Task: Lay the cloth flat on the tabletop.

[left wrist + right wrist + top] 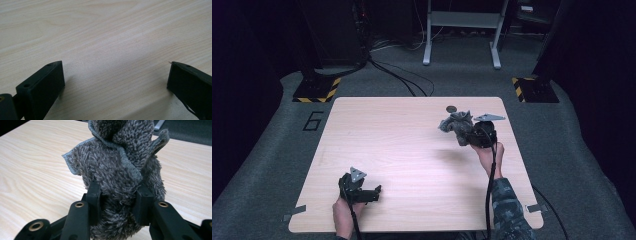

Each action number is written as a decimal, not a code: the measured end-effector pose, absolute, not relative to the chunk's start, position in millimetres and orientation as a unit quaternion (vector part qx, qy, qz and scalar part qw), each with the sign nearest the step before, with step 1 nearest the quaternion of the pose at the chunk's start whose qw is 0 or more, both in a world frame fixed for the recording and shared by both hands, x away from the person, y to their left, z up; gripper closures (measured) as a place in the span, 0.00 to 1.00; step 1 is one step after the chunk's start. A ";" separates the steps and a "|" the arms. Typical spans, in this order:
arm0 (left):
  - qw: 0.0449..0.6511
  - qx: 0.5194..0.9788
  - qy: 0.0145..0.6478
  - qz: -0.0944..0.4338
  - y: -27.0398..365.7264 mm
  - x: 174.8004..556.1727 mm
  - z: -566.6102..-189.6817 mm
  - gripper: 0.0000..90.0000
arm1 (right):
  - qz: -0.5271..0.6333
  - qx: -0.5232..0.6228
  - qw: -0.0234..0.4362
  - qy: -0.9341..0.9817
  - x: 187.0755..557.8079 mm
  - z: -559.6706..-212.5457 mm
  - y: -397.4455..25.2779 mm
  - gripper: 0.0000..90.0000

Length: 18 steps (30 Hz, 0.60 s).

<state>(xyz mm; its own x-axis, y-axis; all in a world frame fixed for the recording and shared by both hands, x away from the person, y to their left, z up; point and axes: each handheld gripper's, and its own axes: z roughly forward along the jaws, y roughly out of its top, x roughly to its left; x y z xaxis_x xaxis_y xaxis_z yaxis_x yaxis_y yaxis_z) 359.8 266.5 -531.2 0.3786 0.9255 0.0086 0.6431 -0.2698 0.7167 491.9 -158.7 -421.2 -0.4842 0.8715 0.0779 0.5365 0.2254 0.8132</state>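
**Right tongs grip the cloth; left tongs idle**

Your right gripper (pixel 466 136) has its jaws clamped on a bunched grey cloth (pixel 120 167), lifted above the far right part of the table (pixel 412 150). Your left gripper (pixel 373 194) sits low at the near left edge, jaws spread wide over bare wood, holding nothing.

We see the table (pixel 412 150) lit brightly from above in the high view, washed palest near its middle, while the surrounding floor (pixel 272 150) falls into deep darkness. A soft shadow lies beneath the raised cloth (pixel 456 122). The high view is grainy and soft. In the right gripper view, the cloth's fibres are sharp; the far table blurs slightly.
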 end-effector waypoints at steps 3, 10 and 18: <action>0.321 0.766 0.512 0.220 266.5 359.8 -531.2 0.01 | 0.414 0.458 0.206 0.759 481.9 -417.3 -153.1 0.71; 0.321 0.766 0.512 0.220 266.5 359.8 -531.2 0.01 | 0.420 0.428 0.203 0.774 459.7 -413.9 -139.5 0.70; 0.321 0.766 0.512 0.220 266.5 359.8 -531.2 0.01 | 0.424 0.403 0.190 0.789 435.0 -419.8 -121.7 0.70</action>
<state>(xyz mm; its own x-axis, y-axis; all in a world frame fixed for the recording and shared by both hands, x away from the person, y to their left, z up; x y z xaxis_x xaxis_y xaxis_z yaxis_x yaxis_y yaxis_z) 359.8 266.5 -531.2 0.3784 0.9256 0.0086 0.6431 -0.2696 0.7168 435.0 -121.7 -419.8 -0.6034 0.7964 0.0413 0.4736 0.3162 0.8220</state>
